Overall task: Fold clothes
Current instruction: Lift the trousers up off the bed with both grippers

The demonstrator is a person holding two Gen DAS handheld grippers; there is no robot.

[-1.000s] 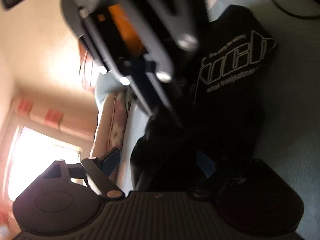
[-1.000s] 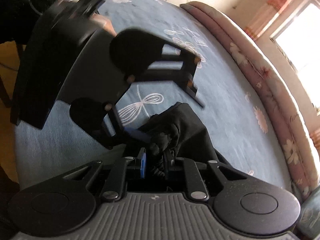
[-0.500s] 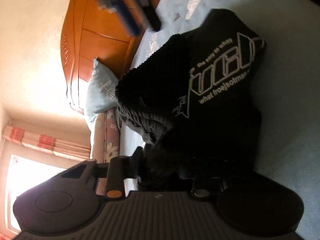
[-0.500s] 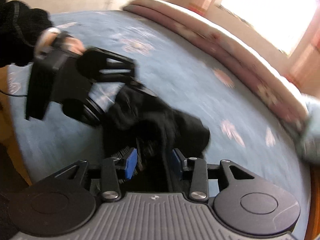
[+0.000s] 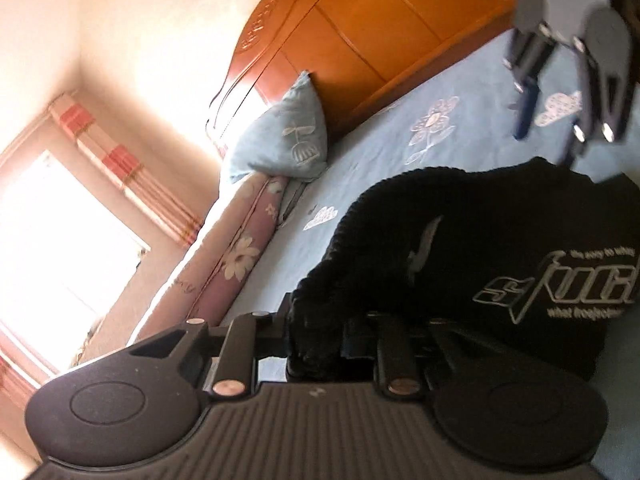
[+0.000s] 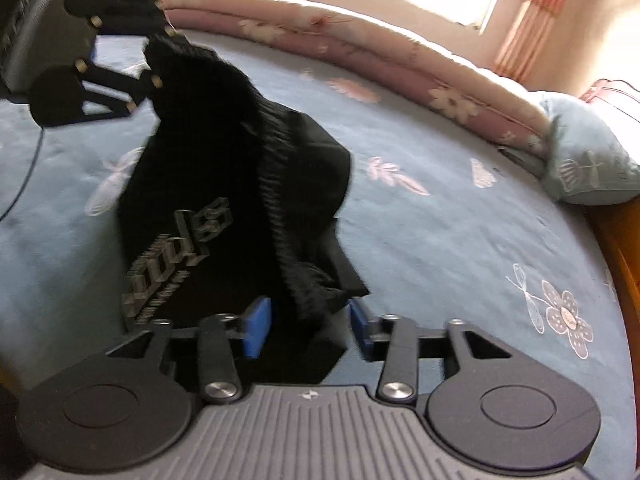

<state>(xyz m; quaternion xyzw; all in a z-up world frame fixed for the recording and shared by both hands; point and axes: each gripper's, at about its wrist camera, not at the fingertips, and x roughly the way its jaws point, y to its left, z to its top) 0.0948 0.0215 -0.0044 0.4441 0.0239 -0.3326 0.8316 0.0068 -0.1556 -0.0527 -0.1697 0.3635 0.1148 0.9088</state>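
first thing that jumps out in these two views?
The black sweatshirt with white lettering, heaped on the blue flowered bedspread. The left gripper pinches its ribbed hem and holds it up; the right gripper stands open, fabric loose between its blue pads. Behind are an orange wooden headboard and a pale blue pillow.

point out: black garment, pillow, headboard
black garment (image 6: pixel 224 184): right wrist view, on the ribbed band above the printed lettering.
pillow (image 5: pixel 280 140): left wrist view, on the middle of its pale blue face.
headboard (image 5: pixel 360 28): left wrist view, on its orange wooden panel.
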